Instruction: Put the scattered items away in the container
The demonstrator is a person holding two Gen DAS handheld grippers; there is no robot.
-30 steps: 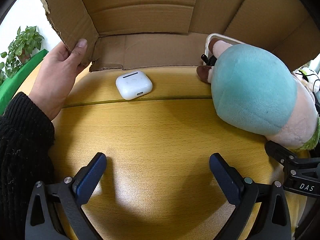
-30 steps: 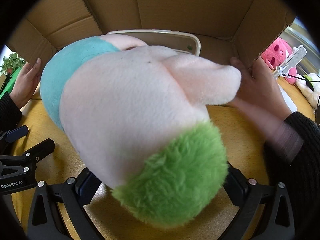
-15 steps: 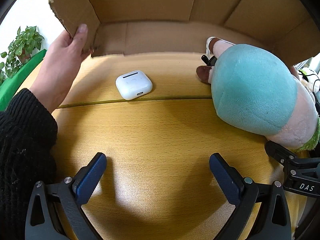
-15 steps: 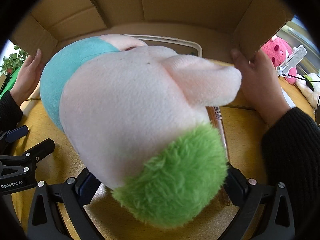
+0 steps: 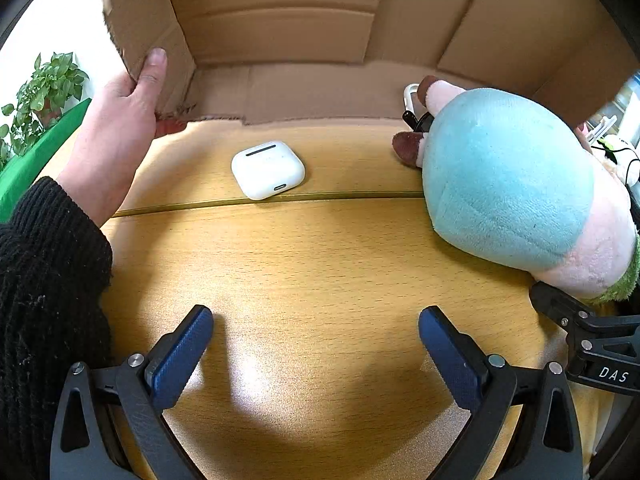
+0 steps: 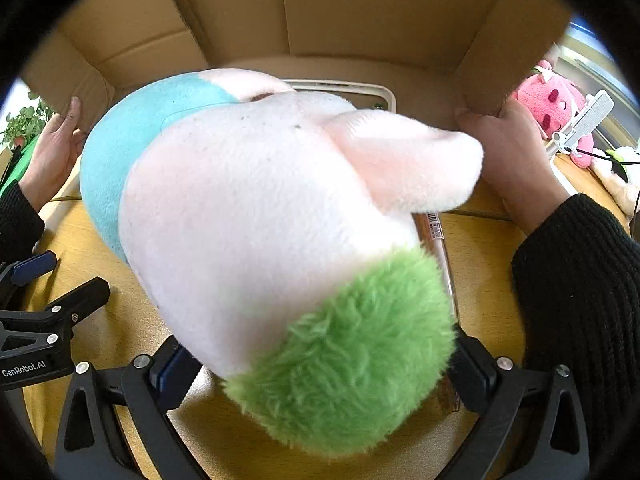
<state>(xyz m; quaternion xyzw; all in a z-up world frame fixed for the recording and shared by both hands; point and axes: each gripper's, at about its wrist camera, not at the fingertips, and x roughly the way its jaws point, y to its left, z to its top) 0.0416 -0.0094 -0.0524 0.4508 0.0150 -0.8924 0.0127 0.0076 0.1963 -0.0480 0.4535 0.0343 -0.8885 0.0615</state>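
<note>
A white earbud case lies on the wooden table, just in front of the open cardboard box. A plush toy in teal, pale pink and green lies to its right. My left gripper stands open near the table's front, holding nothing. The plush toy fills the right wrist view. Its green end rests between the wide-apart fingers of my right gripper, which is open. A person's hands hold the box's two side flaps.
A white-framed flat item and a thin brown stick with a label lie behind and under the plush toy. A pink plush and a white stand sit at far right. A potted plant is at far left.
The person's hands have raised and tilted the cardboard box, and its lower edge has drawn back from the earbud case. Both grippers and the plush toy have stayed put.
</note>
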